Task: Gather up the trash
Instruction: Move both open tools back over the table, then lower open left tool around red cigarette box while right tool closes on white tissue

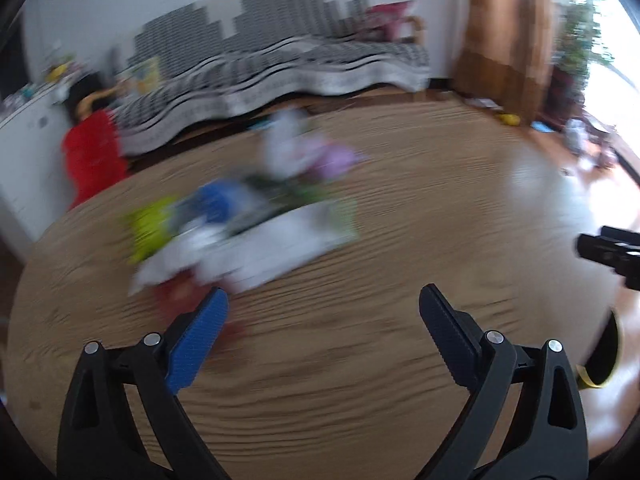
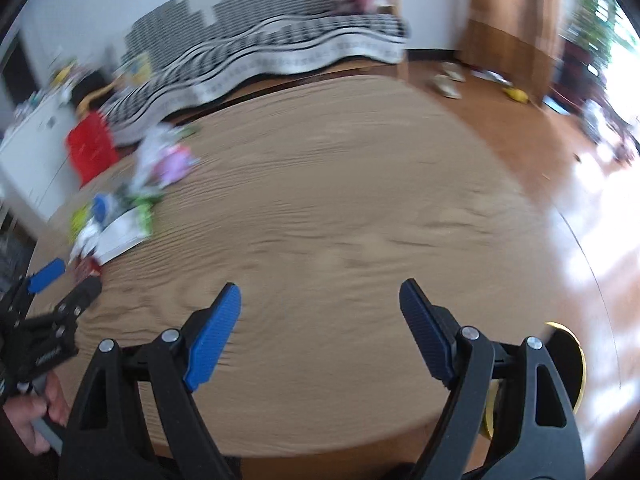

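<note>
A blurred pile of trash (image 1: 248,224) lies on the round wooden table (image 1: 360,340): white paper, a blue piece, yellow-green and purple wrappers, a red scrap. My left gripper (image 1: 324,308) is open and empty, just short of the pile's near edge. In the right wrist view the pile (image 2: 124,204) lies far left. My right gripper (image 2: 320,300) is open and empty over bare table. The left gripper (image 2: 68,280) shows at the left edge, held by a hand. The right gripper's tip (image 1: 612,250) shows at the left view's right edge.
A black and yellow round object (image 2: 568,376) sits by the table's near right edge, also in the left wrist view (image 1: 604,356). A red bin (image 1: 94,156) stands beyond the table by a white cabinet. A striped sofa (image 1: 280,64) is behind.
</note>
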Tool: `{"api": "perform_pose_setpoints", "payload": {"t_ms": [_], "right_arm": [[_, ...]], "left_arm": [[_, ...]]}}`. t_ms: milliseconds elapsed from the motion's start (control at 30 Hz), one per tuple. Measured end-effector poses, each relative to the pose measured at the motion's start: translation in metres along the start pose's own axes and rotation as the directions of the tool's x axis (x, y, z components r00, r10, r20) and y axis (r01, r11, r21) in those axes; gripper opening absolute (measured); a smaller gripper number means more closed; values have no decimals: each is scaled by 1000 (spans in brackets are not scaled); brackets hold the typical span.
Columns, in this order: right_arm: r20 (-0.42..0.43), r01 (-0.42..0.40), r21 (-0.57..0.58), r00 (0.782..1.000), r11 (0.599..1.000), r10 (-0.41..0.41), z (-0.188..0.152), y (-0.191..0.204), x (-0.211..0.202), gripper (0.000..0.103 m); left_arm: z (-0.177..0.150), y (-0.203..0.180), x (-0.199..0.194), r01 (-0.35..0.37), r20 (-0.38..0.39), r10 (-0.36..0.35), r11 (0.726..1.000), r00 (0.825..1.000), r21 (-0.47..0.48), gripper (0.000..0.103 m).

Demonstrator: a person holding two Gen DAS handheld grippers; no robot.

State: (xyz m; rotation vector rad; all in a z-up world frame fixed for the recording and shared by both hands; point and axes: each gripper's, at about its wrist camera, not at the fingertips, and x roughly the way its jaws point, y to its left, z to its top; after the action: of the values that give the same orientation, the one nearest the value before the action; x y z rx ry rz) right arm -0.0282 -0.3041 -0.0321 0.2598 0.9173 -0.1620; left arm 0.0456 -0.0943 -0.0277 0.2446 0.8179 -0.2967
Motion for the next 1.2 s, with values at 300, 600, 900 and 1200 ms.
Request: {"api": "perform_pose_setpoints", "payload": {"t_ms": [300,600,900,1200], "right_arm": [[-45,-60,-151,998,987,54,13,93,48,79],[-68,-177,-137,983,975,169,29,131,81,79],[-85,-309,-291,951,906,297,30,221,90,79],[-60,-252,-465,965,849,254,27,311,113,78]], "left_arm": [[-17,71,45,-72,-132,51,985,990,-156,93],[-13,86,67,-96,-117,80,985,990,-141,89],[-39,127,42,-20,-129,-1,988,992,-156,61],[-69,185,18,-30,-161,-5,976,987,-215,60]]}}
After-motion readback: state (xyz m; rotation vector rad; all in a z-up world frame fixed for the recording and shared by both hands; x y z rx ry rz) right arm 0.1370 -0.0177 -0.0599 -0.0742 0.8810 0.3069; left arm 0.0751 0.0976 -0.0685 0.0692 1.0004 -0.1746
